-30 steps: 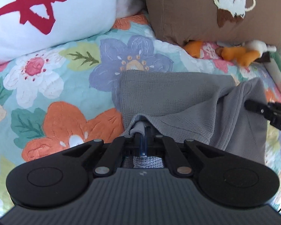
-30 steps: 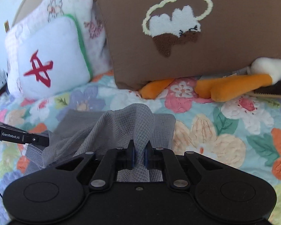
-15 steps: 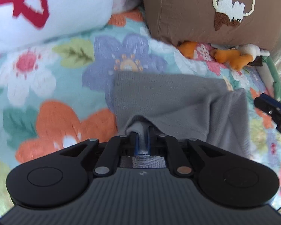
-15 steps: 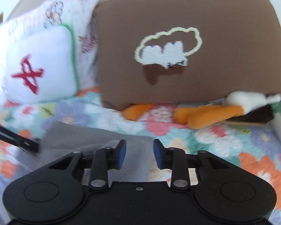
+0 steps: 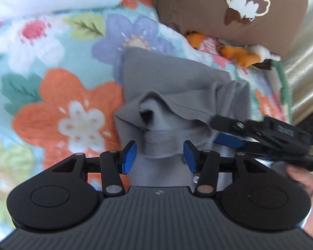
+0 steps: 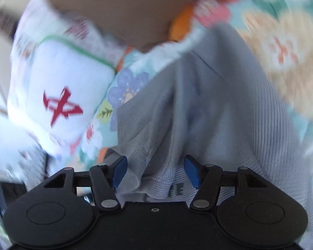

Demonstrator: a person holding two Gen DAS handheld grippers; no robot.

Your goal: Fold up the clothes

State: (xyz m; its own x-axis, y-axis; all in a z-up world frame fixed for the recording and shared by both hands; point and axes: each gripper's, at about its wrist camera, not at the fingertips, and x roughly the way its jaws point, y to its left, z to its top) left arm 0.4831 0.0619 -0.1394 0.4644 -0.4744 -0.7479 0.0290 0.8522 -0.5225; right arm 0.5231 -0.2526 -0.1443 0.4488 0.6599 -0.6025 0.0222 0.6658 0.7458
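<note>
Both the left gripper (image 5: 159, 153) and right gripper (image 6: 155, 170) are opening, pads clear of the grey garment (image 5: 177, 87) bunched between them on the floral bed (image 5: 58, 104)

Both tools, left (image 5: 159, 156) and right (image 6: 155, 171), are opening (earlier clamped) off the grey garment (image 5: 177, 87).

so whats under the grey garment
The grey garment lies on the floral quilt, which shows around its edges. A purple flower's lower part is covered; anything else beneath the cloth is hidden.
</note>
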